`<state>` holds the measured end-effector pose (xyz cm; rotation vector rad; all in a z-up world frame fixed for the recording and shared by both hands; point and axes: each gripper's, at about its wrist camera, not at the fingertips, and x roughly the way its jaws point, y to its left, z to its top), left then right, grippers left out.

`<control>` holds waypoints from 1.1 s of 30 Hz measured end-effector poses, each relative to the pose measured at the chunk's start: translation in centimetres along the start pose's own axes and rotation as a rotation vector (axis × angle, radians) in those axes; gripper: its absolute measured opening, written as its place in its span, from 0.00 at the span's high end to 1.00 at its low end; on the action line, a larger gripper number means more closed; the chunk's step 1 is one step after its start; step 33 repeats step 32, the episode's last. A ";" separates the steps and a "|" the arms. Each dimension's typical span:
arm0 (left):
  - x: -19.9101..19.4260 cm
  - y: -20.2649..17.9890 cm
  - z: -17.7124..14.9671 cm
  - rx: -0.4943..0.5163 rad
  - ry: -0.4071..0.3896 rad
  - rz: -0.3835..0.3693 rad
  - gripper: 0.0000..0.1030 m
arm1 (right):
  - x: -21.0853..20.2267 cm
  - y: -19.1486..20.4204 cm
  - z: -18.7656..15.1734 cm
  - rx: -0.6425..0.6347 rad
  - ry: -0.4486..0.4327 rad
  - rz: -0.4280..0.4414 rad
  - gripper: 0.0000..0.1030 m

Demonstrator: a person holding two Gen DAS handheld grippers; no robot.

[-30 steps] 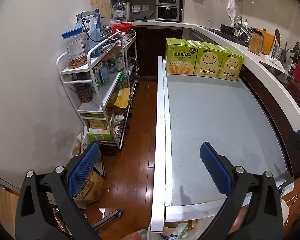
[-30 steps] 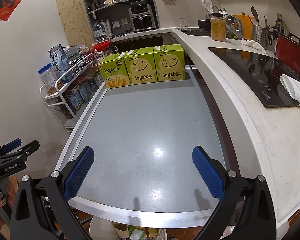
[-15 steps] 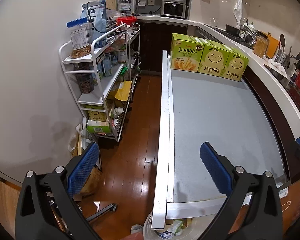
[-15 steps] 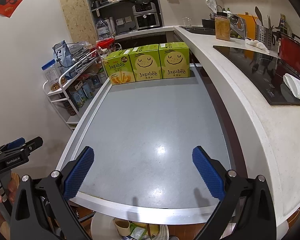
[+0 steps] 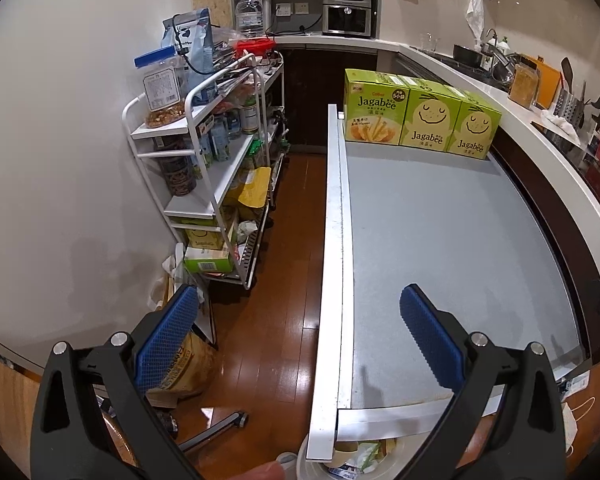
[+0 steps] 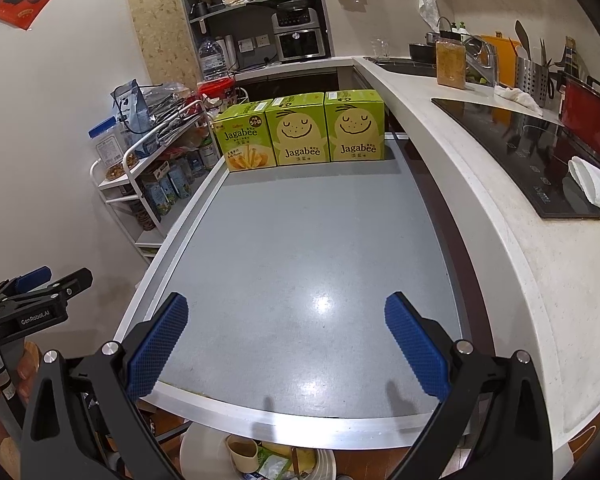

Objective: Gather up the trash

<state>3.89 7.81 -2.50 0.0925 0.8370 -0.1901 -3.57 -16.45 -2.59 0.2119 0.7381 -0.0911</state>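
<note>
Two grippers over one grey table (image 6: 308,248). The left gripper (image 5: 296,336) has its blue-padded fingers (image 5: 428,336) spread wide and holds nothing; it straddles the table's left metal edge, one finger over the wooden floor (image 5: 272,280), the other over the grey surface. The right gripper (image 6: 286,344) is likewise spread wide and empty above the table's near end. Three green Jagabee boxes (image 6: 300,132) stand upright in one touching row at 12 o'clock, along the far edge. Between the boxes and both grippers the grey surface is bare, framed by a raised metal rim at left and near edges and by the white counter (image 6: 520,240) at 3 o'clock. One white bin (image 6: 204,456) sits below the near rim at 6 o'clock, holding the trash (image 6: 272,460): a beige cup, wrappers and paper. One white wire shelf rack (image 5: 204,168) stands at 10 o'clock across the floor aisle.
</note>
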 end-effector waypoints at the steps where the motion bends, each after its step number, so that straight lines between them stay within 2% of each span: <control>1: 0.0 0.0 0.0 -0.001 0.000 -0.007 0.02 | 0.0 0.0 0.0 0.000 -0.001 0.001 0.06; 12: 0.0 -0.3 0.6 -0.004 -0.008 -0.010 0.02 | -0.1 0.1 0.4 -0.012 -0.004 0.002 0.06; 14: -0.2 -0.4 0.7 -0.004 -0.024 -0.019 0.02 | -0.1 0.2 0.5 -0.014 -0.006 0.003 0.06; 17: -0.7 -0.7 1.0 0.012 -0.069 0.014 0.02 | -0.1 0.3 0.6 -0.015 -0.009 0.004 0.06; 20: -0.9 -1.1 1.2 0.023 -0.080 0.010 0.02 | -0.1 0.3 0.6 -0.015 -0.006 0.006 0.06; 24: -1.0 -1.2 1.4 0.024 -0.059 -0.049 0.02 | -0.1 0.4 0.7 -0.014 -0.003 0.009 0.06; 27: -0.8 -1.6 1.5 0.048 -0.032 -0.039 0.02 | -0.1 0.5 0.7 -0.011 -0.001 0.006 0.06; 33: -1.5 -1.8 1.6 0.052 -0.038 -0.043 0.02 | -0.2 0.8 1.1 -0.016 0.003 -0.004 0.06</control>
